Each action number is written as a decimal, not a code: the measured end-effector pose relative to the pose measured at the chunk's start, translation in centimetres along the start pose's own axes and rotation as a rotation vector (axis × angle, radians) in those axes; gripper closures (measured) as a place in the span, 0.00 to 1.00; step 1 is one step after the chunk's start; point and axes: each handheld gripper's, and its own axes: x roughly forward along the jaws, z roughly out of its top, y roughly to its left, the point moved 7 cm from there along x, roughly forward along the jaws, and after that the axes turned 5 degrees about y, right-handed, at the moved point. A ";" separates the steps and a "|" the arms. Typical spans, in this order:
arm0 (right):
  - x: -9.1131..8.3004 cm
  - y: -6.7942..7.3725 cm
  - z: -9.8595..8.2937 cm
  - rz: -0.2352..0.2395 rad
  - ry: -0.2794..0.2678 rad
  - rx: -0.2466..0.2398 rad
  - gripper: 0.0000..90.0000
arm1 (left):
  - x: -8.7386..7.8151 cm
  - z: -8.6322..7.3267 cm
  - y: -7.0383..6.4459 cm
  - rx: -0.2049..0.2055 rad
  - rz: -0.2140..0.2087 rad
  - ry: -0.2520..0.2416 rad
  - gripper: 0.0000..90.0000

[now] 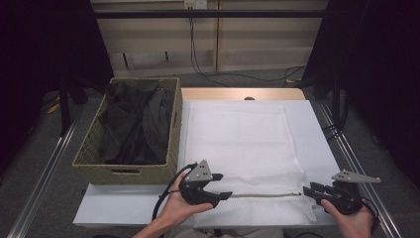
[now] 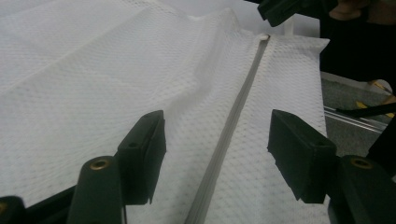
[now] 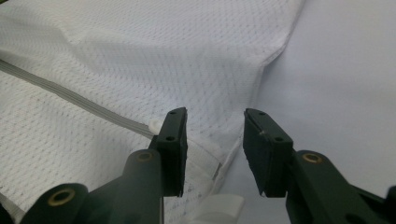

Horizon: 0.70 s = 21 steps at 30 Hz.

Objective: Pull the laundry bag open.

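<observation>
Landmark for all positions: the white mesh laundry bag (image 1: 242, 144), which lay flat on the white table (image 1: 124, 208) and covered most of its middle and right part.

Left of the bag, touching or nearly touching its left edge, stood a woven basket (image 1: 89, 148) with dark cloth (image 1: 136, 124) heaped inside it.

At the bag's near left corner was the left gripper (image 1: 224, 187), held in the person's left hand (image 1: 181, 208), its grey three-cornered plate on top. In the left gripper view the jaws stood wide apart and held nothing; the grey zipper (image 2: 229, 135) ran up between them, mesh on either side. Whether the jaws touched the fabric, I could not tell.

The zipper (image 1: 267, 195) ran along the bag's near edge, from the left gripper toward the right gripper. Above it the mesh was puckered into a low fold.

At the bag's near right corner was the right gripper (image 1: 308, 191), held in the person's right hand (image 1: 354, 220). In the right gripper view its jaws were moderately open, narrower than the left pair, and gripped nothing. The left jaw sat just beside the white zipper end (image 3: 155, 125); the right jaw stood over bare table past the bag's edge. A small white tab (image 3: 224, 205) lay below the jaws at the bag's corner.
</observation>
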 end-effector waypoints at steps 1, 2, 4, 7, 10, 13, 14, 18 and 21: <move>0.1 0.0 0.0 0.012 0.003 0.003 0.68 | 0.2 0.1 -0.1 0.001 0.003 -0.003 0.41; 0.3 0.0 -0.3 0.014 0.022 0.005 0.68 | 0.4 0.0 -0.1 0.002 0.005 0.007 0.41; 0.5 0.0 -0.7 0.025 0.054 0.026 0.68 | 0.9 0.0 0.0 0.000 0.012 0.008 0.41; 0.8 -0.1 -1.0 0.023 0.082 0.033 0.67 | 1.4 0.0 -0.2 -0.009 0.001 0.011 0.38; 1.1 0.0 -1.2 0.006 0.108 0.018 0.67 | 1.6 -0.2 -0.3 0.013 -0.006 0.023 0.38; 1.3 0.0 -1.4 -0.006 0.130 0.014 0.69 | 1.6 -0.1 -0.4 0.001 0.002 0.018 0.39; 1.4 -0.1 -1.3 -0.013 0.126 -0.002 0.71 | 1.7 -0.1 -0.4 0.002 0.000 0.019 0.38; 1.5 -0.1 -1.3 -0.046 0.128 -0.037 0.79 | 1.9 -0.2 -0.3 0.014 0.015 0.032 0.36; 1.6 0.1 -1.3 -0.054 0.129 -0.065 0.85 | 1.9 -0.3 -0.4 0.023 0.011 0.043 0.36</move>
